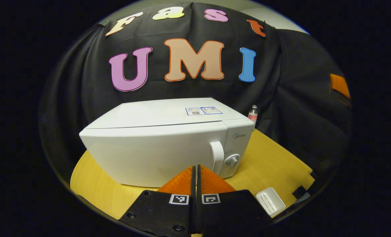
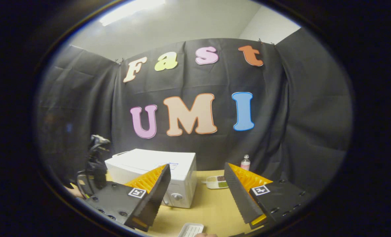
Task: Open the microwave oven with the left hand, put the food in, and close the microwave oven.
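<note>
microwave (image 1: 155, 148): shut, on the surface (image 1: 274, 158)
handle (image 1: 217, 156): stiff, slick; hook behind it
food (image 2: 217, 181): light dish right of microwave
left gripper (image 1: 195, 176): fingers together, empty
right gripper (image 2: 197, 191): fingers wide, empty

Light source: a ceiling strip light (image 2: 132, 11) glares at the top of the right gripper view.
Brightness: the microwave (image 1: 162, 144) top is evenly lit, its front slightly shaded; the cloth behind it is dim.
Distortion: strong fisheye bending around the microwave.
Focus: the right gripper view is softer, blurred left of the microwave.
</note>
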Demonstrator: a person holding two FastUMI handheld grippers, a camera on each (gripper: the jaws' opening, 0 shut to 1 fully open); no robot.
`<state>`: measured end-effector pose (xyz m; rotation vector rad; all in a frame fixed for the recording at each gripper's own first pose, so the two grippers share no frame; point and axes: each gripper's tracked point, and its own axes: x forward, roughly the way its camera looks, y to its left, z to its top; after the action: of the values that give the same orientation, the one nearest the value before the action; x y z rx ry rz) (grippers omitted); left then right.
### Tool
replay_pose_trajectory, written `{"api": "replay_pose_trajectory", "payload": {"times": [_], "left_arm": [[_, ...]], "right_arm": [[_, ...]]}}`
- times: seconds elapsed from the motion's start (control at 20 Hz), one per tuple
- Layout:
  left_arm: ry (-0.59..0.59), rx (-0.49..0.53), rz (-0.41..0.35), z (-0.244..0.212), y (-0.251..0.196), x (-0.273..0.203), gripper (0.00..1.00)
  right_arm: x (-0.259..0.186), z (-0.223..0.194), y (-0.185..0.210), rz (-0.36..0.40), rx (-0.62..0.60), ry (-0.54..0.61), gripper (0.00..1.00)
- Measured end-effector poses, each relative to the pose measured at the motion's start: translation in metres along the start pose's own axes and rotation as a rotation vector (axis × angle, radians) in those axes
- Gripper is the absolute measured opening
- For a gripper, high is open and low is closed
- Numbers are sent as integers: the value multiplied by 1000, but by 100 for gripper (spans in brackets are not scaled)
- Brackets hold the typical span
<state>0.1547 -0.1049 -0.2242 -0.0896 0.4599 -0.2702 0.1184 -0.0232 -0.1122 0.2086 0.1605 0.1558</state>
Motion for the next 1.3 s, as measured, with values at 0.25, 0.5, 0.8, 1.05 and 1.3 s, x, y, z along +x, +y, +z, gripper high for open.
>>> {"api": "replay_pose_trajectory", "payload": {"times": [0.25,0.5,0.8,1.05,1.3], "left_arm": [[-116,-45,30,51,17,-61,0],[-229,-10,112,95,46,-103,0],[-425,-7,290,155,83,-149,94],[-395,46,256,140,67,-150,96],[-381,35,240,133,56,-151,94]], "right_arm": [[6,1,12,29,11,-8,92],[9,7,22,54,14,-20,99],[7,9,34,82,9,-30,92],[-1,5,39,102,3,-19,92],[-9,0,34,104,-4,-5,92]]}}
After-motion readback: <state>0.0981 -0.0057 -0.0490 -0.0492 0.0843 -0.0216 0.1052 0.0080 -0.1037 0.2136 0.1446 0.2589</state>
